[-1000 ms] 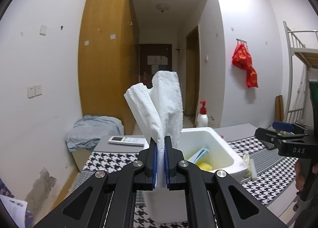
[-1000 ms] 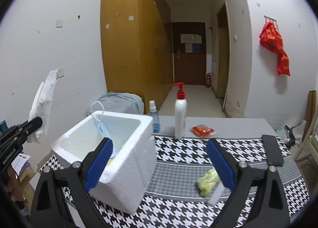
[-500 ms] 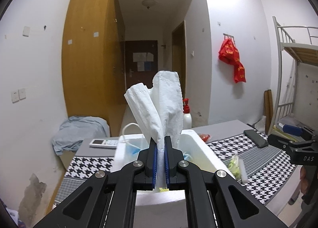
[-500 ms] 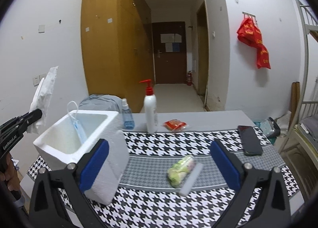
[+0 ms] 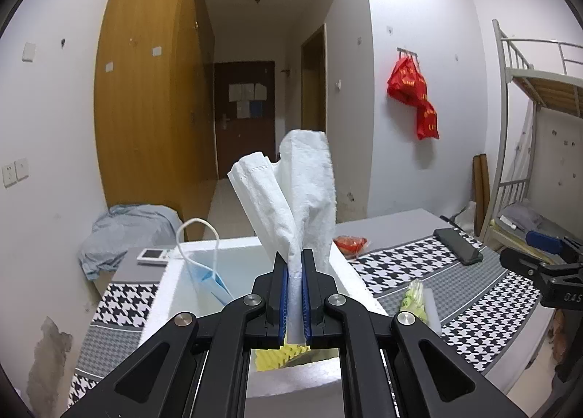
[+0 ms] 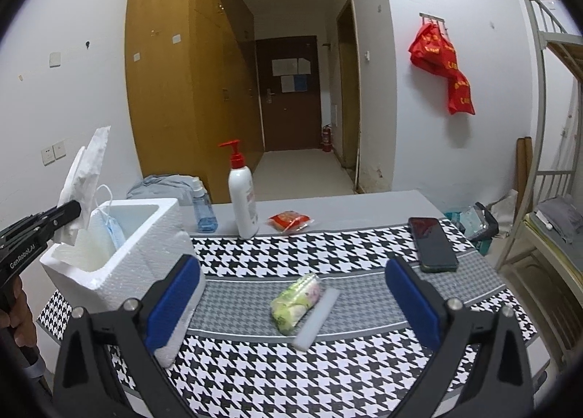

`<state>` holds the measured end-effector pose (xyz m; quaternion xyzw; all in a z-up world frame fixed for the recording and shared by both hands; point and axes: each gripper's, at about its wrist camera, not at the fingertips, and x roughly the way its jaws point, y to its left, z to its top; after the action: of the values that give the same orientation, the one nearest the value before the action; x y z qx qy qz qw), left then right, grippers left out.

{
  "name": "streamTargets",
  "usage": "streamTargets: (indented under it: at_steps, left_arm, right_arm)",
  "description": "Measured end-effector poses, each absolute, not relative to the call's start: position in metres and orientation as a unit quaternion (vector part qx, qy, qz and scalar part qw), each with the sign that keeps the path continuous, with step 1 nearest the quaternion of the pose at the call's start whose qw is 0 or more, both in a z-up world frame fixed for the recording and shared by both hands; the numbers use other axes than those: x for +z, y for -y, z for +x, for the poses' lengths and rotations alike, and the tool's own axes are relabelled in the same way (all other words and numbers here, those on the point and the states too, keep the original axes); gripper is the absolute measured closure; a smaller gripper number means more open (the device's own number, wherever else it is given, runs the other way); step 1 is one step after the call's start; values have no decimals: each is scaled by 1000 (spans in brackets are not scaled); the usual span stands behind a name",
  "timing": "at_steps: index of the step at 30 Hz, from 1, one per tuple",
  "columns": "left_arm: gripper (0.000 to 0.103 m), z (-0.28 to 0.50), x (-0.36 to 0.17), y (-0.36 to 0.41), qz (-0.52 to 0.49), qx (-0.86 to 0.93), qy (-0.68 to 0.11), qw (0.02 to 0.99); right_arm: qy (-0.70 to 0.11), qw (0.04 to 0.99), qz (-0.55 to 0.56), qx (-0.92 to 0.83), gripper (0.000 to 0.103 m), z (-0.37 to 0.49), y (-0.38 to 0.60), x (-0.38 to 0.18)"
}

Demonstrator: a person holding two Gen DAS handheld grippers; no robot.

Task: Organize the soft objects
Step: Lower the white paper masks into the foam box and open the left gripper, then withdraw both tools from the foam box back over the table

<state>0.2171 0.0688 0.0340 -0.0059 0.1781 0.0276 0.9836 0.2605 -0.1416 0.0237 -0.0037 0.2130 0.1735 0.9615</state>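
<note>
Left gripper pinches a white tissue above the foam box, which already holds a face mask. Right gripper, fingers wide and empty, faces the green packet left on the desk.

The tissue is white, and so is the foam box. A pale blue mask hangs inside it. The cloth on the bench is black-and-white houndstooth with grey bands. On it lie a green packet, a white strip, a black phone and a red packet. The tongs are black with blue pads.
</note>
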Motion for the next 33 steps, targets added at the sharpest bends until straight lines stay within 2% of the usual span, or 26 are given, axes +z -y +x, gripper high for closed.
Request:
streamTargets:
  at_steps: [12, 14, 15, 16, 17, 18, 19, 22, 23, 33]
  left_arm:
    - [96, 234, 24, -64, -11, 40, -211, 977]
    - [93, 236, 22, -65, -12, 46, -214, 976]
    - [83, 238, 22, -65, -11, 50, -217, 975]
    - [63, 239, 21, -65, -11, 53, -219, 974]
    - [51, 239, 21, -65, -12, 58, -217, 974]
    - [29, 237, 22, -65, -14, 64, -208, 976]
    - [17, 235, 24, -66, -15, 69, -199, 977]
    - [4, 228, 28, -64, -15, 76, -178, 981]
    - [3, 226, 29, -64, -15, 76, -173, 982]
    - [1, 199, 39, -61, -27, 66, -139, 988]
  right_arm:
    - [-218, 960, -1, 175, 0, 263, 148, 17]
    - [-218, 960, -3, 177, 0, 263, 148, 16]
    - [-218, 960, -2, 176, 0, 263, 148, 16]
    - [-218, 960, -2, 176, 0, 263, 149, 16]
    - [-218, 960, -2, 176, 0, 263, 149, 16]
    - [-218, 960, -1, 175, 0, 263, 149, 16]
    - [-217, 960, 0, 175, 0, 263, 150, 16]
    - [-218, 961, 3, 173, 0, 263, 152, 15]
    - [-217, 961, 5, 173, 0, 263, 152, 15]
    - [-211, 961, 2, 178, 0, 251, 148, 19]
